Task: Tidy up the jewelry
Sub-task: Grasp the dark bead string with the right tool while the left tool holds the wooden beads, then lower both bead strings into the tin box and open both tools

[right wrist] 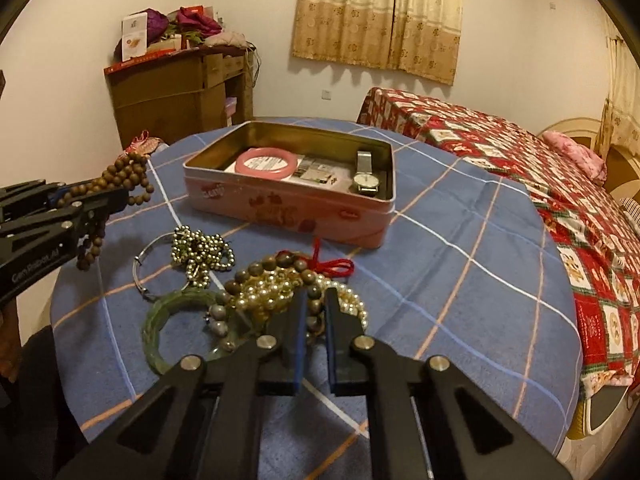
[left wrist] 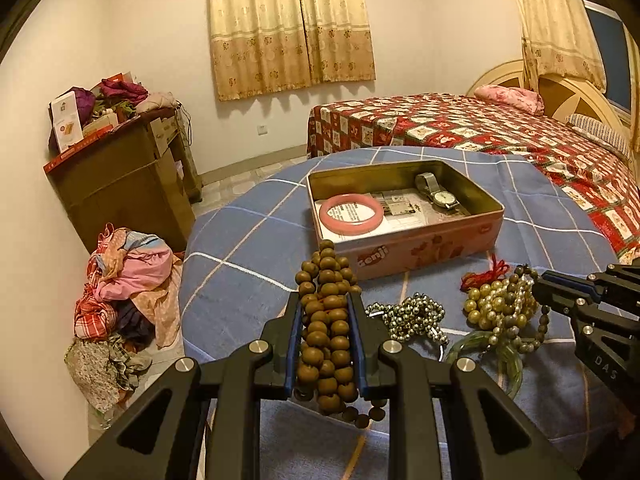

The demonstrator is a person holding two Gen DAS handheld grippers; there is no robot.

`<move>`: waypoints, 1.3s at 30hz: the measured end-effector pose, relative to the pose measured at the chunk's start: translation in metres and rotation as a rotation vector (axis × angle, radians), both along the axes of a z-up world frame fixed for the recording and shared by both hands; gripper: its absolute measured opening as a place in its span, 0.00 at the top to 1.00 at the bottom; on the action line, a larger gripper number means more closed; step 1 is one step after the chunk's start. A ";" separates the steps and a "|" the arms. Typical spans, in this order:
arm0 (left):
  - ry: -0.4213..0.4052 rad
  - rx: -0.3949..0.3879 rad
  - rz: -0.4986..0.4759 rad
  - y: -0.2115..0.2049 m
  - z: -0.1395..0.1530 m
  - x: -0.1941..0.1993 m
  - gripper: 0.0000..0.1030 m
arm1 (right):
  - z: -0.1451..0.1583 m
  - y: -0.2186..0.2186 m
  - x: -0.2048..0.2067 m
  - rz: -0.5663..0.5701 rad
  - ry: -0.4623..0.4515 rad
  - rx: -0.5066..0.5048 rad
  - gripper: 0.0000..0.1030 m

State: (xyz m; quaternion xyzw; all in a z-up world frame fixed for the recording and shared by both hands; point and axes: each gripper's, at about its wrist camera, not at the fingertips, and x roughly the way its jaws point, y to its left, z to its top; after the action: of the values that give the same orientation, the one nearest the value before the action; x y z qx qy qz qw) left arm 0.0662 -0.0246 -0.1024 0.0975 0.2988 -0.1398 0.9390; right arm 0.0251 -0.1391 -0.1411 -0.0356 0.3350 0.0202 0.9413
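My left gripper is shut on a bundle of brown wooden beads and holds it above the table, just short of the pink tin; it also shows in the right wrist view. The open tin holds a pink bangle and a silver watch. My right gripper has its jaws narrowly apart around a pile of pearl and dark beads with a red tassel; whether it grips them is unclear.
On the blue checked tablecloth lie a string of small metallic beads, a thin wire bangle and a green jade bangle. A bed stands behind the table. A cabinet and a clothes heap are at the left.
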 end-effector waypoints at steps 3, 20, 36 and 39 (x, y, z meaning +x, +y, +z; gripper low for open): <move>-0.014 -0.008 -0.004 0.001 0.007 -0.002 0.79 | 0.009 -0.002 -0.005 -0.006 -0.032 0.006 0.91; -0.094 -0.033 -0.027 -0.010 0.044 0.008 0.79 | 0.051 -0.013 0.004 -0.032 -0.138 0.011 0.91; -0.132 -0.025 -0.039 -0.028 0.072 0.044 0.79 | 0.076 -0.031 0.027 -0.051 -0.181 0.020 0.91; -0.140 -0.005 -0.035 -0.031 0.073 0.054 0.79 | 0.081 -0.034 0.035 -0.051 -0.181 0.026 0.91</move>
State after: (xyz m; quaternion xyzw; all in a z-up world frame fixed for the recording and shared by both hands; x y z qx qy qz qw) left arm 0.1201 -0.0555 -0.0294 0.1099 0.2303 -0.1498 0.9552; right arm 0.0602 -0.1732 -0.0601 -0.0166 0.2489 -0.0030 0.9684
